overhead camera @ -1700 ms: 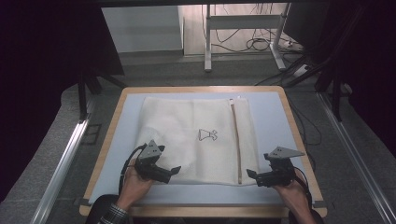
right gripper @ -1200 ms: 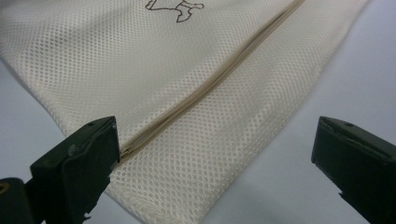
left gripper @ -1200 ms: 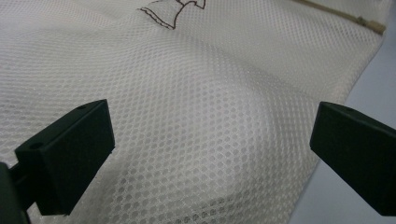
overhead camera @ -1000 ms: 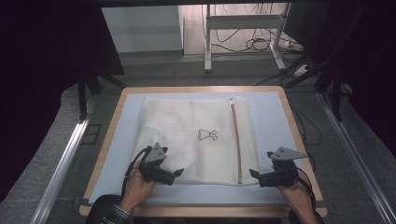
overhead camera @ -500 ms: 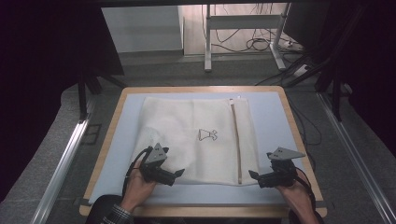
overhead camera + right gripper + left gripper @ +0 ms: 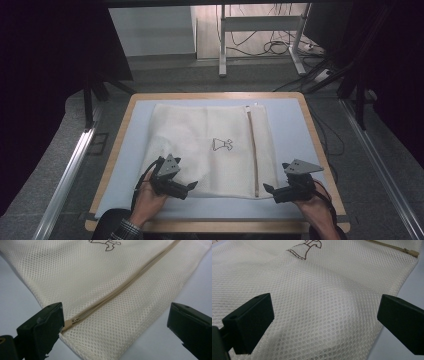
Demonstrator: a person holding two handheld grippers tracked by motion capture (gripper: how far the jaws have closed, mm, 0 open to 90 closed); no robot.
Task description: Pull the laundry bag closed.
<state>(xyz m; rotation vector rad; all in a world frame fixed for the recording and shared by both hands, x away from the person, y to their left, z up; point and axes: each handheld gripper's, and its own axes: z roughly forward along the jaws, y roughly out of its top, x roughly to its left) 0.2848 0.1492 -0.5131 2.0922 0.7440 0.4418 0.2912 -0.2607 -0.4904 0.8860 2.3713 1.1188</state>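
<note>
I see a cream bag (image 6: pixel 210 150) made of mesh cloth, full of tiny holes, soft and a bit bumpy where it puffs up. A little dress picture (image 6: pixel 305 247) is sewn on it in dark thread. Its zipper (image 6: pixel 120 290) is a tan cloth strip, smooth, with a small shiny pull (image 6: pixel 73 320) at the end. The bag lies on a pale blue mat (image 6: pixel 292 125) that looks smooth and dull, not shiny. The table (image 6: pixel 120 135) has a light wood edge. My left gripper (image 6: pixel 324 322) has black plastic jaws, dull and smooth. My right gripper (image 6: pixel 115 327) looks the same, with scuffs on one jaw.
</note>
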